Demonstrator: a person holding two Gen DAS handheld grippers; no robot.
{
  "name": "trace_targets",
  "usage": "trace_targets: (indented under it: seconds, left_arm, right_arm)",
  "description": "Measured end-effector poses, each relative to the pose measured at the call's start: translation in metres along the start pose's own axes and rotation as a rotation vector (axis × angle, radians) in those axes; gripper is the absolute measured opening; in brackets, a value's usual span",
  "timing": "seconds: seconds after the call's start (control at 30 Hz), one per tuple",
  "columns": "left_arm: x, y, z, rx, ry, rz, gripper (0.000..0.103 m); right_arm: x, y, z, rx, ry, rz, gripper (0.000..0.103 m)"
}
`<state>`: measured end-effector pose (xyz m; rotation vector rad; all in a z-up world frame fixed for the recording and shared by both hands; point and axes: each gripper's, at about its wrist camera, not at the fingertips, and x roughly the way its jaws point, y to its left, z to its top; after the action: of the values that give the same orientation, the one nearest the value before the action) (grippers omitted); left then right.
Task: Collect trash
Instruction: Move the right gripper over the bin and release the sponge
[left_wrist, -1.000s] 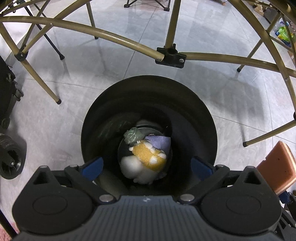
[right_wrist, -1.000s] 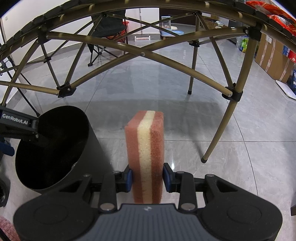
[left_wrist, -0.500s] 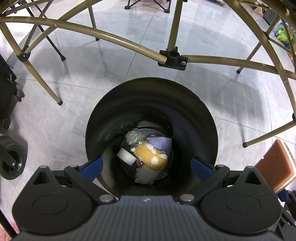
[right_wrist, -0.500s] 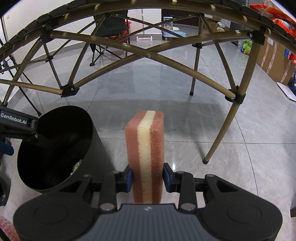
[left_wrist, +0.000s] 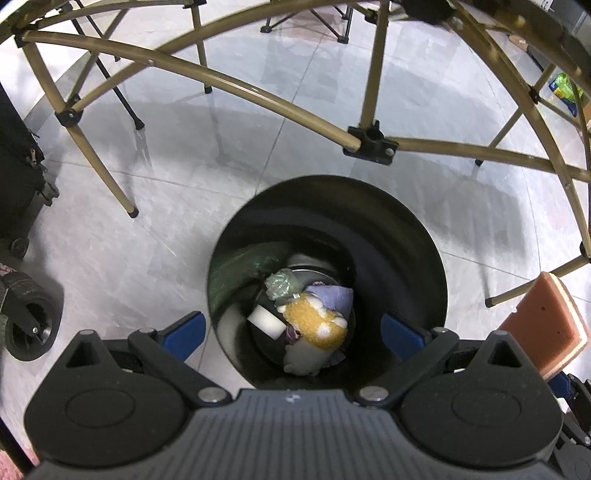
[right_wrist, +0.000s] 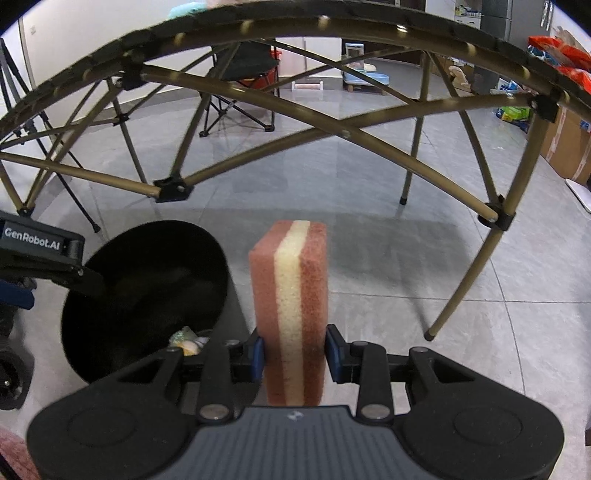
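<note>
right wrist view: your right gripper (right_wrist: 294, 354) clamps the upright pink-and-cream layered sponge block (right_wrist: 290, 295), beside the round black plastic bin (right_wrist: 221, 258). your left gripper (left_wrist: 291, 328) hangs empty, jaws wide, over that bin. next, carry the sponge over the rim and release.

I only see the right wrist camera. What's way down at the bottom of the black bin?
Observer: A yellow sponge lies on top of the pile inside the bin.
Operator: Anything else in there?
Observer: A purple cloth, a white block and a crumpled green wrapper sit around it.
Operator: And the other side, is it holding anything?
Observer: No. The left gripper is open and empty, right above the bin's mouth.
</note>
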<state>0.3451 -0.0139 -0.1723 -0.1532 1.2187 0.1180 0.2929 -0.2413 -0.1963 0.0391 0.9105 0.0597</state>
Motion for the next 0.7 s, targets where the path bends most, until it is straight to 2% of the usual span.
trace_targets:
  seconds: [0.7]
  left_arm:
    - [-0.030,0.075,-0.002,-0.069,-0.093,0.047,0.103]
  right_arm:
    - [-0.005,0.073,0.024,-0.049,-0.035,0.094,0.032]
